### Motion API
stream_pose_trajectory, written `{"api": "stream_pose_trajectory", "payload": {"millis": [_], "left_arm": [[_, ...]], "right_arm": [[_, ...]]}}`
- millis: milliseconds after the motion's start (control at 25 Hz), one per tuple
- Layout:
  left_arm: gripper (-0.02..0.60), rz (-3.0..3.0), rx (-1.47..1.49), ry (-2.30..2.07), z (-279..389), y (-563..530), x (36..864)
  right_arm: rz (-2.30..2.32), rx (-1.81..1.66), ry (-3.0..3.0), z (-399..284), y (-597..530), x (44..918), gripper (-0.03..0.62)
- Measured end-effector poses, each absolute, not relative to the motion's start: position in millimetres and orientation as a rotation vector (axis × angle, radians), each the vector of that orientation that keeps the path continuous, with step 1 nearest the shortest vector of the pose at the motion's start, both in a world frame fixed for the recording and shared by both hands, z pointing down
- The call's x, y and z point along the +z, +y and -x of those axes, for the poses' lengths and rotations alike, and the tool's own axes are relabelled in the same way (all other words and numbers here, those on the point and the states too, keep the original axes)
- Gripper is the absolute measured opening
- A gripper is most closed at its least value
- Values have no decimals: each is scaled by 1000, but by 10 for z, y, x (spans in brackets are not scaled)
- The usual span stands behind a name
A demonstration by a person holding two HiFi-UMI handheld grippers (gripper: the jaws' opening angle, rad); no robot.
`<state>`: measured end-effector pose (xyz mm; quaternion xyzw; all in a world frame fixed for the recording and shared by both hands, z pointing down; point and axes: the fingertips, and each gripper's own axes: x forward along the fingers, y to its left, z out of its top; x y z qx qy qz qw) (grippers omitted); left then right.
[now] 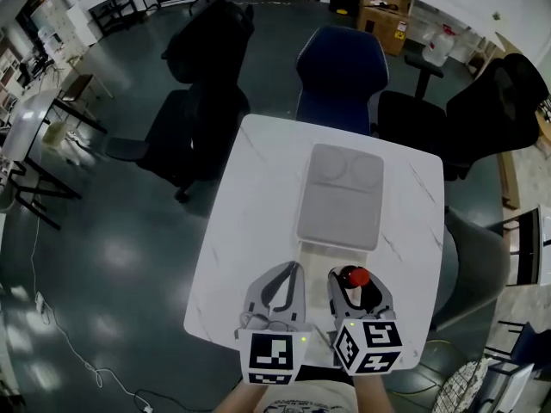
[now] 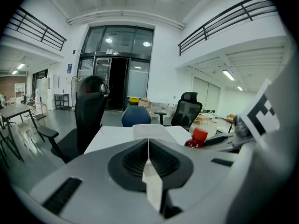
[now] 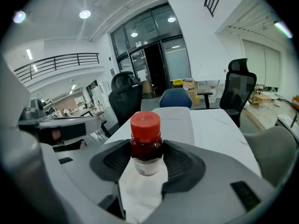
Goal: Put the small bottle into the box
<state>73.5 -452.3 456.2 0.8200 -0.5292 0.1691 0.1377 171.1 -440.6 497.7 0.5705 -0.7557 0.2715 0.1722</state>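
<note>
The left tool (image 1: 291,274) is at the near edge of the white marbled surface (image 1: 245,222), its jaws pressed together with nothing between them. Just beside it, the right tool (image 1: 355,275) is clamped on the small bottle (image 3: 145,143), which stands upright with its red cap on top. The grey box (image 1: 340,198) lies at the middle of the surface, beyond both tools and apart from the bottle.
</note>
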Motion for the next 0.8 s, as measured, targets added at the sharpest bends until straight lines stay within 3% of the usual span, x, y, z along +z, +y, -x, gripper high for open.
{"api": "stream_pose_trajectory", "payload": {"millis": [800], "left_arm": [[20, -2291, 554, -1486, -787, -4757, 4944]], "right_arm": [[-1461, 864, -2026, -1696, -4547, 5648, 224]]}}
